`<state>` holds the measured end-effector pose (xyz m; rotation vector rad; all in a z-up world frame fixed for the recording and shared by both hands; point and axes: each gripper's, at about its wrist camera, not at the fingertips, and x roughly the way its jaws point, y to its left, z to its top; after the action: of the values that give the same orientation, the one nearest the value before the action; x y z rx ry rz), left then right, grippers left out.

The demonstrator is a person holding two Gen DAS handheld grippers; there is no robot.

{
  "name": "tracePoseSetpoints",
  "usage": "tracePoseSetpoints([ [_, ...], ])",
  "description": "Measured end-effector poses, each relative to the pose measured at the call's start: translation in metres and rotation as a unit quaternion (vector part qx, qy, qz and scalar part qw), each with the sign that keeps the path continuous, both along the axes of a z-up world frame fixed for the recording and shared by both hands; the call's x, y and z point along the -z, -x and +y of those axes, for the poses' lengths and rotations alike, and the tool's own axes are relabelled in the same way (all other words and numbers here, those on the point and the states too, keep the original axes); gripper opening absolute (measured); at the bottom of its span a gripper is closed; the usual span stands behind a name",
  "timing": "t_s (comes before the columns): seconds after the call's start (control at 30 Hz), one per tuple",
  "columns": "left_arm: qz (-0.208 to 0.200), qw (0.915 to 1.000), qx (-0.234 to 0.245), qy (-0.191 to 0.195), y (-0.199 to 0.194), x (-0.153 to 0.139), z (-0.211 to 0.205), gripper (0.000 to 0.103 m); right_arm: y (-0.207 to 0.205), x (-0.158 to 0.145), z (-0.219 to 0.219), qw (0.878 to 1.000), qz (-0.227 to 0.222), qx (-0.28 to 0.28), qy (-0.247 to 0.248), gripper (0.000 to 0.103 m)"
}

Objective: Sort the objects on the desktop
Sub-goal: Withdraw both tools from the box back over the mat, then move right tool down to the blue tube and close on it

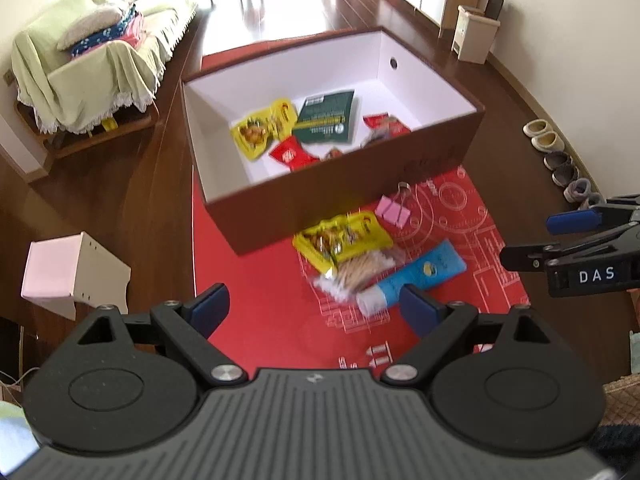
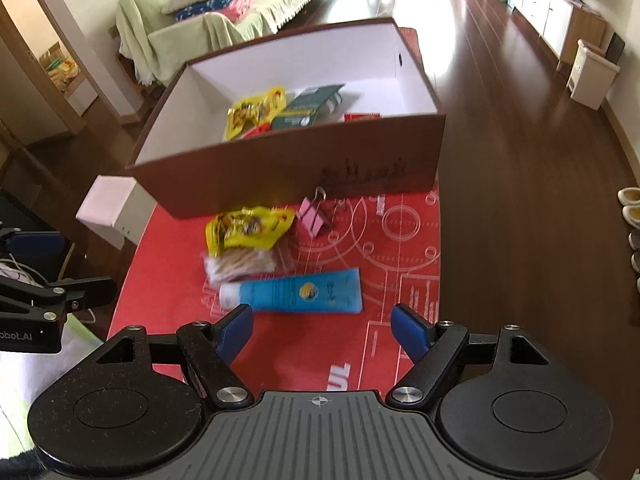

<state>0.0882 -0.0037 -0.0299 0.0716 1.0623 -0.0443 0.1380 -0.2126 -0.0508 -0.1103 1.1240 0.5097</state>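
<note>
A brown box (image 1: 344, 196) (image 2: 280, 176) with a white inside stands on a red mat (image 1: 256, 280) (image 2: 168, 232). In it lie a yellow snack packet (image 1: 260, 128), a green packet (image 1: 326, 117) and red packets (image 1: 290, 154). In front of the box lie a yellow snack packet (image 1: 340, 238) (image 2: 248, 226), a bag of cotton swabs (image 1: 360, 272) (image 2: 240, 264), a blue tube (image 1: 416, 276) (image 2: 296, 292) and a pink binder clip (image 1: 392, 210) (image 2: 314, 214). My left gripper (image 1: 316, 308) is open and empty above the mat, left of the pile. My right gripper (image 2: 322, 326) is open and empty just short of the tube.
A pink-topped stool (image 1: 60, 276) (image 2: 114, 208) stands left of the table. A sofa with a green cover (image 1: 104, 56) (image 2: 224, 12) is at the far left. A white bin (image 1: 476, 34) (image 2: 592, 76) and shoes (image 1: 560, 156) are on the wood floor at the right.
</note>
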Motion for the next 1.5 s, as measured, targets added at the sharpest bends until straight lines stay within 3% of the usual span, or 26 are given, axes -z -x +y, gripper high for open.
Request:
tracePoseSetpoints([
  [1.17, 0.056, 0.9984, 0.003, -0.012, 0.000, 0.041, 0.013, 0.090, -0.002, 0.046, 0.015, 0.997, 0.063, 0.007, 0.041, 0.079],
  [1.33, 0.062, 0.9980, 0.004, -0.012, -0.006, 0.048, 0.018, 0.090, -0.012, 0.058, 0.018, 0.994, 0.097, 0.037, 0.024, 0.079],
  [1.5, 0.068, 0.9976, 0.004, -0.011, -0.012, 0.057, 0.025, 0.090, -0.029, 0.073, 0.016, 0.982, 0.149, 0.112, -0.024, 0.079],
])
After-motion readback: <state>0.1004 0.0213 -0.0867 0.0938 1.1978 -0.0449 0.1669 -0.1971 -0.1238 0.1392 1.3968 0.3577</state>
